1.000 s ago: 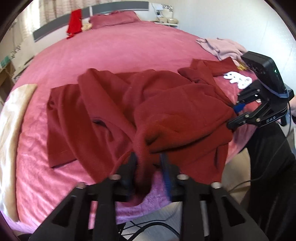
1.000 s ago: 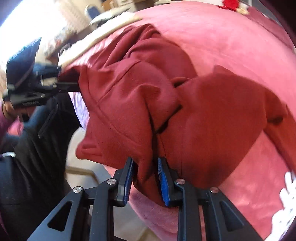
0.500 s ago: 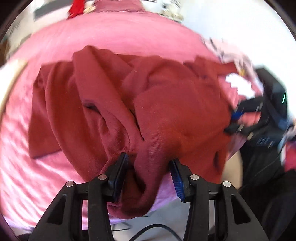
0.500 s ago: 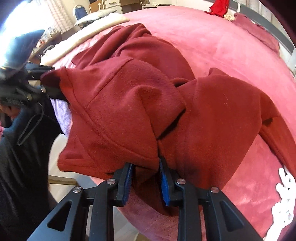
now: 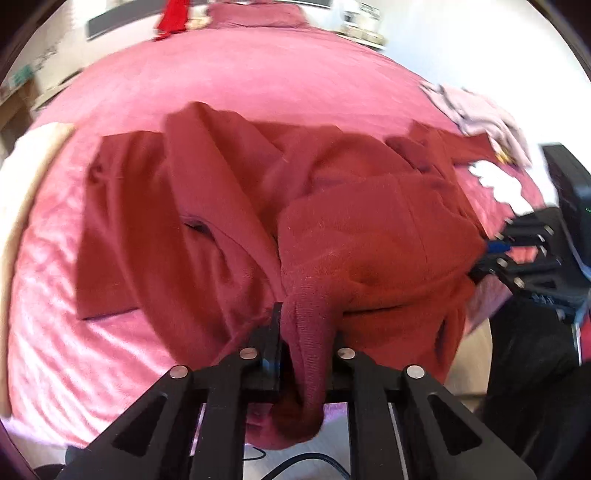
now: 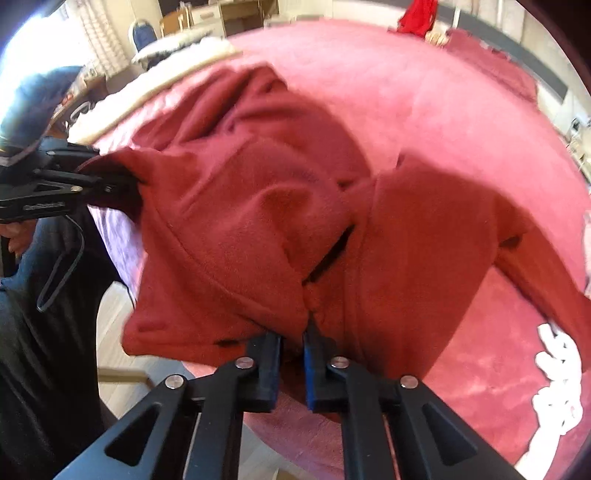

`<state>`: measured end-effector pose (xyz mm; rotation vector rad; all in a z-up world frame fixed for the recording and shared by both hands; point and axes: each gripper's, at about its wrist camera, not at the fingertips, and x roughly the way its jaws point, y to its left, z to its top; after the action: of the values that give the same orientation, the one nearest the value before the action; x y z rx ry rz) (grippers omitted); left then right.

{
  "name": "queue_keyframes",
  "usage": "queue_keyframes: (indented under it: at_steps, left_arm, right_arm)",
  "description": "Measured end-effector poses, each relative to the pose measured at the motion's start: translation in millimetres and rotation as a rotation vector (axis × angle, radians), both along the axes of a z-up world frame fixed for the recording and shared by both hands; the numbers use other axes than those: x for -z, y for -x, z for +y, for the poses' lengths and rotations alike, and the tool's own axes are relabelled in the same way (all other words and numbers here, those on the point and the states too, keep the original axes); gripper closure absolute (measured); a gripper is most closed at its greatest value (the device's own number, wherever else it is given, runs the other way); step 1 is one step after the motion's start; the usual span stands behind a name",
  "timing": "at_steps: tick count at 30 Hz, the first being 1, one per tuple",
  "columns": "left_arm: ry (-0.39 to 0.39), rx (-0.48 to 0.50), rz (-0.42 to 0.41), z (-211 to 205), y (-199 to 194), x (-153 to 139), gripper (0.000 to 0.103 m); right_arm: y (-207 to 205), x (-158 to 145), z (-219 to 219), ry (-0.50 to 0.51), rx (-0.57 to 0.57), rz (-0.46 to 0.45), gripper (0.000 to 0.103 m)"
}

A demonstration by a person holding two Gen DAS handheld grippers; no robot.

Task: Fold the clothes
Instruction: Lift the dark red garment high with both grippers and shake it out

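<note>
A dark red fleece sweater (image 5: 332,221) lies rumpled on the pink bed cover (image 5: 240,74), its near edge hanging over the bed's front. My left gripper (image 5: 306,339) is shut on a ribbed hem bunch that droops between its fingers. In the right wrist view, the same sweater (image 6: 258,206) spreads ahead, and my right gripper (image 6: 293,343) is shut on a fold at its near edge. Each gripper shows in the other's view: the right gripper (image 5: 495,254) at the sweater's right corner, the left gripper (image 6: 110,184) at its left corner.
A pale pink garment (image 5: 476,110) and a white patterned patch (image 5: 498,181) lie at the bed's right. A cream blanket (image 5: 22,184) runs along the left side. A red item (image 5: 173,14) hangs at the headboard. A person's dark clothing (image 6: 37,332) stands by the bed edge.
The left gripper opened wide half a second ago and has shut again on the ribbed hem. The right gripper kept its hold. The sweater's near edge has lifted and bunched.
</note>
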<state>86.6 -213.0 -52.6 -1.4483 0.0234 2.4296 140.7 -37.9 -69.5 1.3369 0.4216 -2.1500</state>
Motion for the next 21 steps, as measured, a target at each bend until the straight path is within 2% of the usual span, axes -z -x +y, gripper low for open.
queue_keyframes:
  at_steps: [2, 5, 9, 13, 14, 16, 18, 19, 21]
  left_arm:
    - [0.011, -0.022, 0.046, 1.9, -2.1, -12.8, 0.093]
    - [0.042, -0.034, 0.173, 6.5, -4.6, -47.1, 0.095]
    - [0.079, -0.068, 0.436, -0.1, -6.3, -132.9, 0.095]
    - [0.084, -0.130, 0.718, -10.0, -13.2, -233.2, 0.095]
    - [0.091, -0.152, 0.792, -13.2, -18.7, -260.1, 0.095]
    - [0.104, -0.192, 0.935, -21.7, -37.2, -308.2, 0.095]
    - [0.114, -0.225, 1.069, -28.3, -57.2, -352.8, 0.095]
    - [0.117, -0.237, 1.130, -30.0, -67.7, -372.8, 0.095]
    - [0.117, -0.254, 1.193, -31.3, -90.0, -382.4, 0.095]
  right_arm:
    - [-2.4, -15.4, -1.3, -0.004, 0.004, 0.076, 0.096]
    - [-0.9, -56.0, -3.9, -0.031, 0.002, 0.261, 0.097]
    - [12.6, -131.2, 3.5, -0.016, 0.034, 0.526, 0.097]
    - [26.1, -231.7, -14.9, 0.105, 0.106, 0.801, 0.097]
    - [24.4, -259.9, -18.1, 0.142, 0.122, 0.874, 0.097]
    - [21.7, -297.2, -45.4, 0.209, 0.137, 0.981, 0.097]
    - [5.1, -342.0, -38.8, 0.283, 0.142, 1.090, 0.097]
    - [-4.9, -362.9, -36.3, 0.315, 0.143, 1.151, 0.097]
    - [-25.4, -396.1, -34.3, 0.369, 0.153, 1.257, 0.097]
